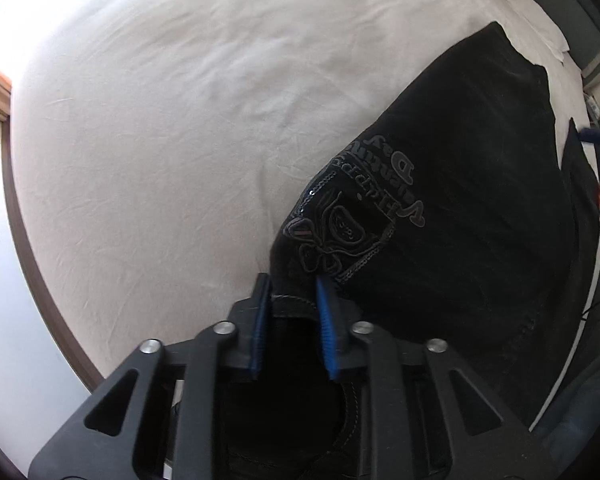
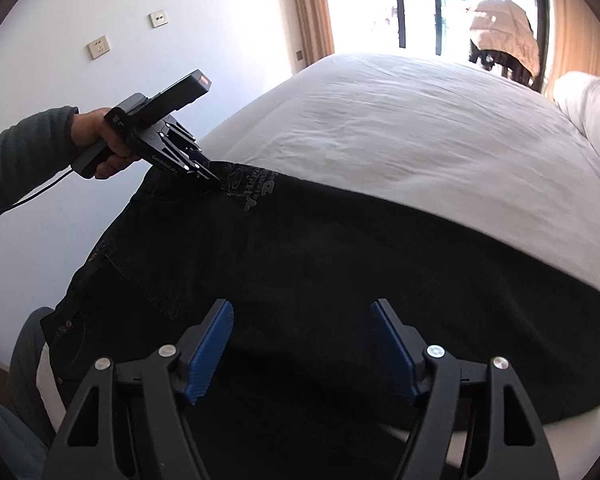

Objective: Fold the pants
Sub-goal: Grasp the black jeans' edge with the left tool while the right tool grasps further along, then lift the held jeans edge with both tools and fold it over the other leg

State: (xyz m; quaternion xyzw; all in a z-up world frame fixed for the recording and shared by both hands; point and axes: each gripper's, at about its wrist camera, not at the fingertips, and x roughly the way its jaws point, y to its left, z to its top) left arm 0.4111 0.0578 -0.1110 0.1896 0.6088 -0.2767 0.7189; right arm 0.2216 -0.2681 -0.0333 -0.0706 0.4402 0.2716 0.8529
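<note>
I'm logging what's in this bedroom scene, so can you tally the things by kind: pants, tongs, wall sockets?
Black pants: 1
Tongs: 2, the left tongs clamped on the pants' edge, the right tongs open above them
Wall sockets: 2, one lower, one higher
Total: 5

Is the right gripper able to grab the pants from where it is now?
Probably yes. The right gripper is open just over the black pants, with nothing between them; the left gripper grips the far waist edge, well clear.
</note>
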